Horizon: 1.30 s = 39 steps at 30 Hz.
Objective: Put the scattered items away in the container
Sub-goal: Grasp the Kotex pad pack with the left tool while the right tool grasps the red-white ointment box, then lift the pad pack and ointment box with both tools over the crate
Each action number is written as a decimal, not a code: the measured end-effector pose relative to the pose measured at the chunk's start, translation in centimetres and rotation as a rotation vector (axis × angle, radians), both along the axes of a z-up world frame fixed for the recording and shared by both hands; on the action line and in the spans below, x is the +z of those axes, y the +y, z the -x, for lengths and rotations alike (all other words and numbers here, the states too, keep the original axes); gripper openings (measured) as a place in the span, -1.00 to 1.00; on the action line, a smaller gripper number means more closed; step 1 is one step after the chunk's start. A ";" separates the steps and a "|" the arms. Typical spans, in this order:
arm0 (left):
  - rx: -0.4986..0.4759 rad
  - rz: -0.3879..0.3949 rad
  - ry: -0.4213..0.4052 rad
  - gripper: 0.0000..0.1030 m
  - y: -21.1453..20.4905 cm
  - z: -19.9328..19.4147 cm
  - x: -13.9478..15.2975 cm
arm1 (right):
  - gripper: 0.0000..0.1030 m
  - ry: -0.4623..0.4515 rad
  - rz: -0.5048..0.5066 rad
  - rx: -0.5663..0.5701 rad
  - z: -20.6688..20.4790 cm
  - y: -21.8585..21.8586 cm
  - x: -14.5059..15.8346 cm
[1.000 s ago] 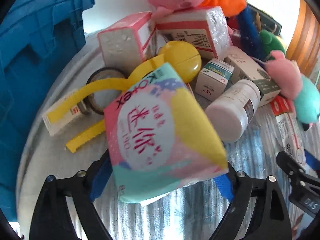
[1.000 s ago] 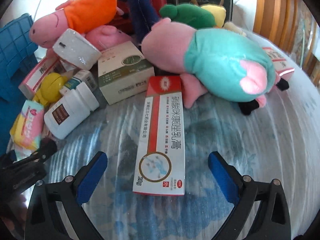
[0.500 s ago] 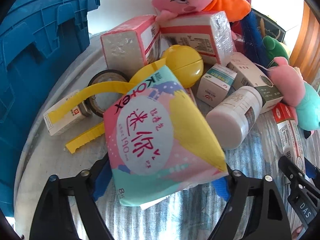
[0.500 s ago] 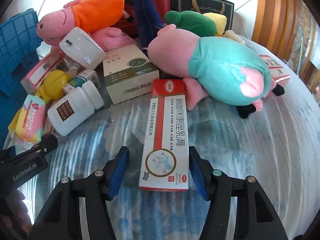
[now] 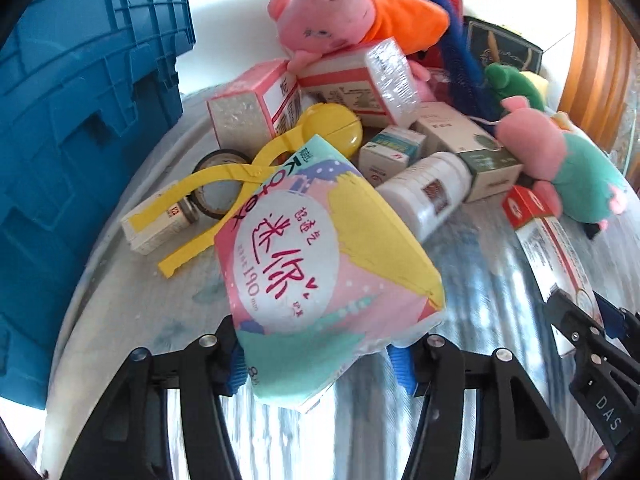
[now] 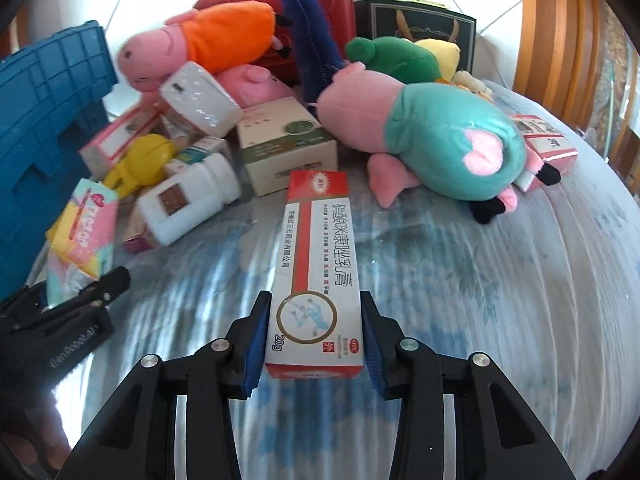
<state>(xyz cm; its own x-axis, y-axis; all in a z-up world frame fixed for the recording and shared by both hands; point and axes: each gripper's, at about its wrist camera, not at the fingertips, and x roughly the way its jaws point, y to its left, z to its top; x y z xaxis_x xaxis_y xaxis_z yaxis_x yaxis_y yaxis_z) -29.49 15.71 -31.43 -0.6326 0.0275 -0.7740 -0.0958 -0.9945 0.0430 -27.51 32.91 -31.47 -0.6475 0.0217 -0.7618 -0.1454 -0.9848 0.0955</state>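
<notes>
A soft pastel packet (image 5: 320,280) printed in pink, yellow and mint sits between the blue-padded fingers of the left gripper (image 5: 320,356), which have just been closing and now clamp its lower end; the packet tilts up toward the pile. In the right wrist view, a long white and red box (image 6: 316,276) lies lengthwise between the fingers of the right gripper (image 6: 314,346), which have also just been closing and now press on both long sides of its near end.

Both things are over a counter (image 6: 500,300) covered in a pale blue patterned cloth. Just beyond the packet lie a white bottle (image 5: 428,192) on its side, a yellow plastic tool (image 5: 304,140) with long strap-like arms, a roll of tape (image 5: 216,184), and several small cardboard boxes. Behind them sits a pink plush pig in orange (image 5: 360,12), resting on a box wrapped in clear film (image 5: 360,80).

To the right of the long box lies a bigger plush pig in a teal dress (image 6: 432,140), touching a green and white carton (image 6: 288,148). Farther back are a red case (image 6: 304,8), a blue fuzzy brush (image 6: 308,40), a green plush toy (image 6: 388,60) and a dark box (image 6: 416,28).

The blue plastic crate (image 5: 80,120) stands at the left edge of the counter, just beside the pile.
</notes>
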 end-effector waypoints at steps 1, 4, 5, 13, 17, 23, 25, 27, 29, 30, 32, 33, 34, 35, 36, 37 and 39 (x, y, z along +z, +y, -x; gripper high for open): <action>-0.002 -0.001 0.008 0.08 0.3 -0.3 0.4 | -0.21 0.008 0.001 0.008 -0.4 -0.1 0.4; -0.014 0.007 0.035 0.08 1.1 -1.4 1.8 | -0.21 0.038 -0.007 0.027 -1.4 -0.6 1.8; -0.017 0.007 0.042 0.08 1.3 -1.7 2.2 | -0.21 0.050 -0.008 0.033 -1.6 -0.8 2.4; 0.016 -0.011 0.116 0.07 1.1 -3.2 7.1 | -0.21 0.142 -0.019 0.090 -3.1 -1.7 7.9; 0.019 -0.016 0.182 0.07 0.6 -4.2 10.7 | -0.21 0.197 -0.029 0.119 -3.9 -2.3 11.4; 0.049 -0.019 0.320 0.07 -2.4 -5.8 17.9 | -0.21 0.309 -0.048 0.170 -4.5 -5.1 18.0; 0.058 -0.023 0.365 0.07 -4.1 -6.4 20.3 | -0.21 0.353 -0.057 0.193 -4.8 -6.7 20.1; 0.066 -0.021 0.413 0.07 -6.2 -7.0 22.6 | -0.21 0.404 -0.068 0.220 -5.1 -9.0 22.6; 0.076 -0.016 0.464 0.07 -8.9 -7.7 24.9 | -0.21 0.451 -0.076 0.241 -5.3 -11.5 24.8; 0.084 -0.012 0.489 0.07 -10.6 -7.9 26.1 | -0.21 0.469 -0.079 0.253 -5.3 -12.9 25.8; 0.096 -0.005 0.527 0.08 -14.3 -8.4 28.1 | -0.20 0.509 -0.080 0.285 -5.3 -16.5 27.9; 0.104 0.009 0.539 0.08 -16.5 -8.5 28.9 | -0.21 0.528 -0.083 0.299 -5.4 -18.6 28.9; 0.118 0.029 0.544 0.08 -18.8 -8.4 29.7 | -0.21 0.541 -0.083 0.313 -5.3 -20.4 29.6; 0.133 0.046 0.539 0.08 -21.0 -8.1 30.2 | -0.21 0.553 -0.076 0.329 -5.3 -22.6 30.4; 0.149 0.059 0.525 0.08 -23.5 -7.8 30.6 | -0.20 0.557 -0.065 0.344 -5.1 -25.0 31.1; 0.159 0.066 0.504 0.08 -25.7 -7.3 30.8 | -0.20 0.553 -0.055 0.362 -4.8 -27.3 31.6; 0.179 0.086 0.457 0.08 -30.3 -6.3 31.0 | -0.20 0.540 -0.039 0.388 -4.1 -31.7 32.1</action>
